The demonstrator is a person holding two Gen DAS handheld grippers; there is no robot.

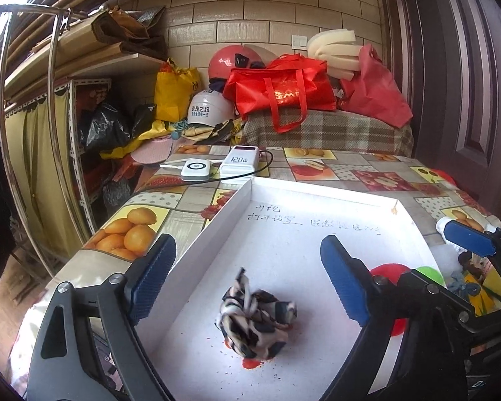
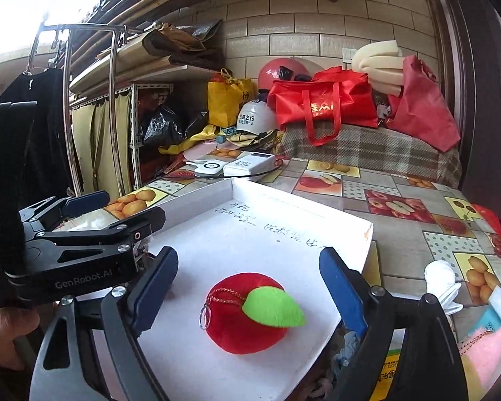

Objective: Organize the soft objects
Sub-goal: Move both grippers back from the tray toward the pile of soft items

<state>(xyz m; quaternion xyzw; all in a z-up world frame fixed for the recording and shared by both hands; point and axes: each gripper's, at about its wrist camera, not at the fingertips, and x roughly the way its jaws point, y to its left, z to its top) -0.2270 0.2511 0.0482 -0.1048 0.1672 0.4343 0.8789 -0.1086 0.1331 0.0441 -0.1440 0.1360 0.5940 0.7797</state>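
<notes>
Soft objects noted: a crumpled patterned cloth (image 1: pixel 255 322) lies inside the white tray (image 1: pixel 237 207), towards its near left corner, and a red plush apple (image 2: pixel 247 314) with a green leaf (image 2: pixel 274 305) rests inside the same tray near its near right edge. The tray sits on the table (image 1: pixel 320 163), which is covered with a fruit-print cloth.

Your left tongs (image 1: pixel 248 284) hang above the patterned cloth with both blue pads spread wide; neither pad touches it. Your right tongs (image 2: pixel 248 287) stand likewise parted, one pad on either side of the plush apple, with clear gaps to it on both sides.

Handwriting (image 1: pixel 314 224) marks the tray floor near its far edge. Beyond the far left corner of the tray, two white power banks (image 1: pixel 240 163) lie side by side on the table with a black cable (image 1: pixel 267 163). A white glove (image 2: pixel 442 284) lies on the table off the tray's right edge. A red tote bag (image 1: pixel 280 92) and a white helmet (image 1: pixel 210 108) sit behind the table's far edge.
</notes>
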